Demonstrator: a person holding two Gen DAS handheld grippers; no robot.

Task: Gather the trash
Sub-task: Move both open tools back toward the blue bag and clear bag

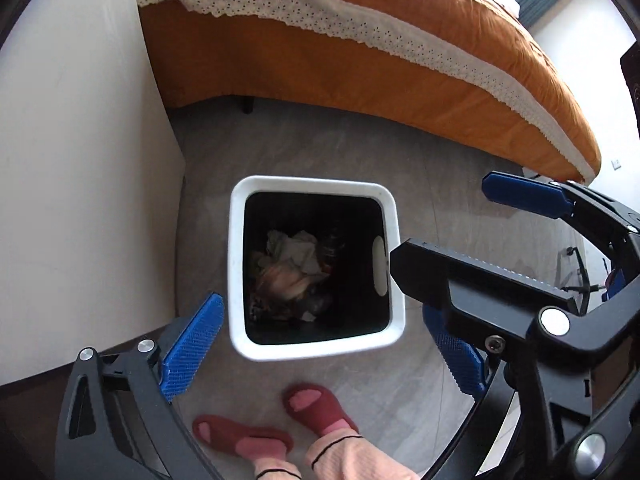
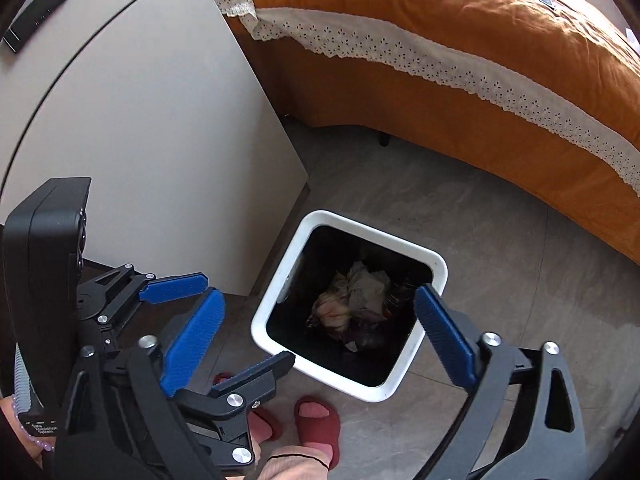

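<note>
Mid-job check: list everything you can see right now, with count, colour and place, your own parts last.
trash bin: one, white with dark inside, on the floor below both grippers
crumpled trash: a heap, pale and mixed, at the bin's bottom
bed: one, orange cover with white lace trim, beyond the bin
cabinet: one, white, left of the bin
floor: grey
slippers: two, dark red, on the person's feet near the bin
left gripper: blue pads, open, empty
right gripper: blue pads, open, empty
</note>
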